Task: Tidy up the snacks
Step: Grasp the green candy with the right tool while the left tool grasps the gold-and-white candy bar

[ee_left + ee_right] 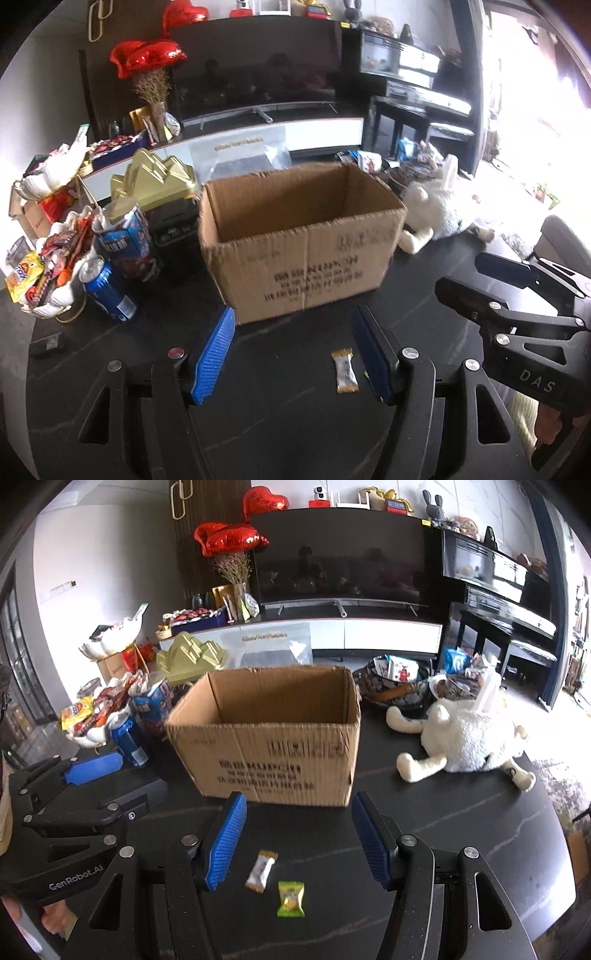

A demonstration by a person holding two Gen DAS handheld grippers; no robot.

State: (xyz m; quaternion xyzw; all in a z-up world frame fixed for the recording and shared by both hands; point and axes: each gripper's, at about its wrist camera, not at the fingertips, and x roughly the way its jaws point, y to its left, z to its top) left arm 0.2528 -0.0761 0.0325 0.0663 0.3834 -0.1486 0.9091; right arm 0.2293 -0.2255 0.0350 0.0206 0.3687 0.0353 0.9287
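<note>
Two small wrapped sweets lie on the dark, glossy worktop just in front of an open cardboard box: a slim white and gold bar and, just beside it and nearer the camera, a squarish green sweet. Both look very light, and their crinkly film wrappers are likely slick and soft, so they will probably slide or flip rather than resist; the filling inside is the firmer part. The best hold for the bar seems to be across its narrow middle, not on the flat crimped ends, which would fold; the green one is plump in the centre and should be pinched there. The right gripper hovers over them with its ribbed blue fingers spread wide, one on each side of the pair, holding nothing. The left gripper is likewise spread and empty; in its view the bar sits close to the inner face of its right-hand finger. The box is stiff corrugated board with rough, torn top edges and printed text on its front wall. To the left stand a blue drink can and a white dish heaped with bright packets; to the right lies a fluffy white plush toy
</note>
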